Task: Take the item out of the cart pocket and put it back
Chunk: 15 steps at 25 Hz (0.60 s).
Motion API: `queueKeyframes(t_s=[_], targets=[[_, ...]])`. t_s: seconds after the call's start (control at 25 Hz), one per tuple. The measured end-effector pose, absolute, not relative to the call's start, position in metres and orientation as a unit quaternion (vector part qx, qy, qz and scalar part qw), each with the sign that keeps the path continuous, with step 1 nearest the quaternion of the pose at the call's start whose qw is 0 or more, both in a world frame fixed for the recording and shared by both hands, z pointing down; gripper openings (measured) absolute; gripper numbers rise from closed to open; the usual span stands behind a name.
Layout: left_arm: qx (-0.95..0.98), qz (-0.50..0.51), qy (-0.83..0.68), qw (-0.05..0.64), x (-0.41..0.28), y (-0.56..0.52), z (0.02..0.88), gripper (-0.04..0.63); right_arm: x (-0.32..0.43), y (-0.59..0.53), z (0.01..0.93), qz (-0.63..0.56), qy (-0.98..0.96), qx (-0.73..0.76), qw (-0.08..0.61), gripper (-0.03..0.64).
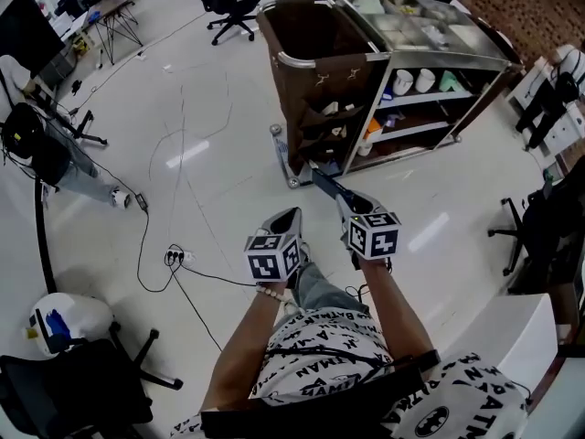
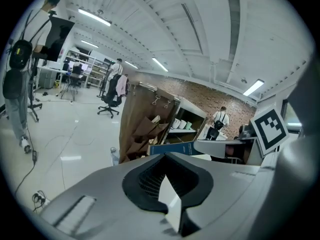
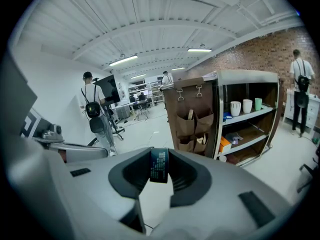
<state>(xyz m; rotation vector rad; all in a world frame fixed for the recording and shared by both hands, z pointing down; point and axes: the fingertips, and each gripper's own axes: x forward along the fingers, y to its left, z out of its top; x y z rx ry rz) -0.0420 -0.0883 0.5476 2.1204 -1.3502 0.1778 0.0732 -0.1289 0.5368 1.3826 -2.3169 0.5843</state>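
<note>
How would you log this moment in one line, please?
right gripper: shut on dark blue box | left gripper: shut, empty | cart pockets: ahead

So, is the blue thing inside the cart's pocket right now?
No, the right gripper pinches the blue item in its fingers, away from the cart.

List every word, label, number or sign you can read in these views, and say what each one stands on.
"BATMAN": printed over and over on the person's shirt, head view.
Pale print on the dark blue box held in the right claw: too small to read.
Marker cubes: black-and-white square patterns only, no words.
Cart and the goods on its shelves: nothing legible.
</note>
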Motion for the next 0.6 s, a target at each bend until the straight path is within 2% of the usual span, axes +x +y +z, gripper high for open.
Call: queueKeyframes(t_s=[0.6], targets=[[0.795,0.120,-0.492,0.335,-0.041,-0.249,0.590,0.003,0.075,-0.320,0.600,0.232,-0.791,0.518,0.227,0.100]])
